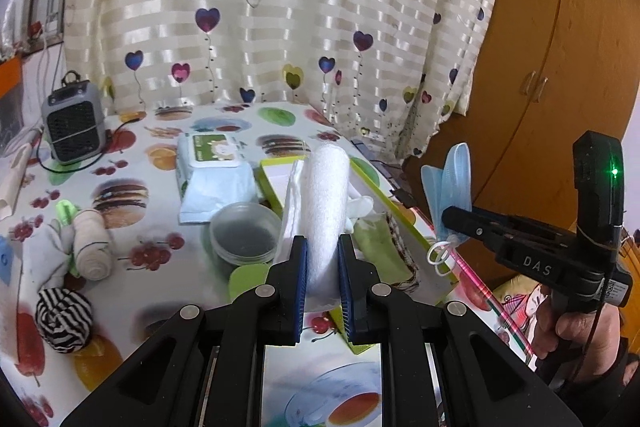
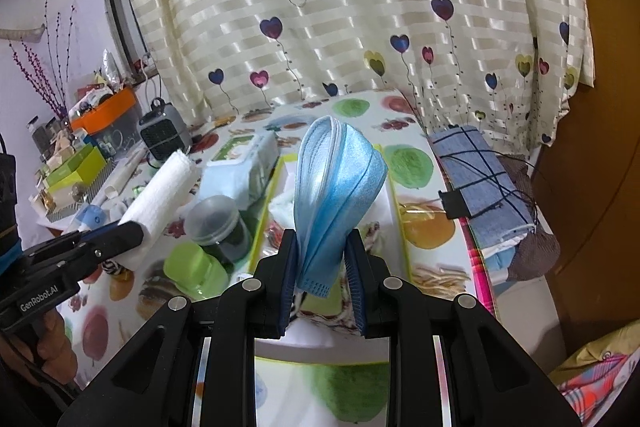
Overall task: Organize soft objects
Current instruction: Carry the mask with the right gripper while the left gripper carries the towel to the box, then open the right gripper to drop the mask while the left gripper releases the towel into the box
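Observation:
My left gripper [image 1: 323, 247] is shut on a rolled white towel [image 1: 324, 203] that sticks up and forward from its pads, above the table. The right wrist view shows the same towel [image 2: 160, 199] in the left gripper [image 2: 128, 231], at the left. My right gripper [image 2: 322, 251] is shut on a folded blue face mask [image 2: 336, 183], which stands upright over a green-rimmed box [image 2: 400, 227]. From the left wrist view the right gripper [image 1: 450, 217] hangs at the table's right edge with the mask [image 1: 450, 183] and its white ear loops dangling. A person's hand holds each gripper.
On the fruit-print tablecloth lie a wet-wipes pack [image 1: 212, 171], a clear jar [image 1: 244, 235], a green lid [image 1: 248, 277], a beige bandage roll [image 1: 94, 247] and a striped sock ball [image 1: 64, 319]. A small heater [image 1: 74, 125] stands at the back left. Folded blue cloth [image 2: 476, 183] lies at the right edge.

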{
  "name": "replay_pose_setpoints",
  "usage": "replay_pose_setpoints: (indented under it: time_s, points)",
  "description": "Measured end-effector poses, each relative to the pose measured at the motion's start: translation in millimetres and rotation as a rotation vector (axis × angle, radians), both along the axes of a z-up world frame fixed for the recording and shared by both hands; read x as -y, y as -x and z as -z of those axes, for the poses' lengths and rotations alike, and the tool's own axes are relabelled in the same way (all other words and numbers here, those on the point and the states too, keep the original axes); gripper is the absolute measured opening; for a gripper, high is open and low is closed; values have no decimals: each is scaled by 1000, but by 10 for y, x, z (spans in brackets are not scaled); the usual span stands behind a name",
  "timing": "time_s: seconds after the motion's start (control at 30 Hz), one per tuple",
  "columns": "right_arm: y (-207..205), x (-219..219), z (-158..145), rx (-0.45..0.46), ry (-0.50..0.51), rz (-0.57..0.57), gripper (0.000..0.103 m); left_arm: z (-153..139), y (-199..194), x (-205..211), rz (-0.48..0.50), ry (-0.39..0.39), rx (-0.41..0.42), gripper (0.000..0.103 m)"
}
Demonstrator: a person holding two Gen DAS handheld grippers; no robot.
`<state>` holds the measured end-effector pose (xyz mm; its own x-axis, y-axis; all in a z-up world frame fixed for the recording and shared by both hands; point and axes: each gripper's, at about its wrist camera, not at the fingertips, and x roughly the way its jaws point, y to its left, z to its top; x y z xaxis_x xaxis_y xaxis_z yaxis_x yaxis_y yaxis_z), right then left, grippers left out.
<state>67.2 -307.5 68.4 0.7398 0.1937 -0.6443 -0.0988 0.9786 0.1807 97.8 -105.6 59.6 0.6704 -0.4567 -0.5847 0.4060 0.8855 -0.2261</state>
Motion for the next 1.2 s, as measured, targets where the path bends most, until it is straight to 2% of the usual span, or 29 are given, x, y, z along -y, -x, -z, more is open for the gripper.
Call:
replay_pose_setpoints:
  time_s: [0.1, 0.2, 0.47, 0.57, 0.63, 0.8, 0.9, 1.03, 1.07, 1.1, 1.2]
  points:
    - [-45, 26, 74, -25, 25, -17, 25, 11, -30, 45, 7, -1, -5, 14]
    - [-77, 22, 201, -58, 93, -26, 25, 28, -37, 78, 14, 1, 2, 14]
    - [-152, 63, 475, -167, 199, -32, 25, 132, -93, 191, 40, 15, -36, 14]
    - [-220, 24, 571, -229, 305, -79, 25, 154, -115, 234, 43, 8, -27, 14]
    - [-236, 23, 613, -261, 319, -93, 26, 197, -162, 263, 58, 30, -56, 14]
    - [-207, 31, 581, -237, 313, -104, 33, 302, -244, 366, 72, 24, -81, 14]
    - [-145, 46, 536, -200, 260, -95, 40, 302, -246, 468, 89, 20, -72, 14]
    - [-28, 63, 450, -150, 206, -100, 40, 365, -249, 581, 125, 32, -86, 14]
    - [-8, 77, 434, -144, 206, -97, 40, 396, -264, 574, 108, 28, -78, 14]
    - [-16, 94, 422, -146, 223, -75, 40, 443, -297, 581, 88, 14, -95, 14]
    - [-52, 121, 356, -124, 210, -59, 40, 551, -385, 658, 109, 11, -141, 14]
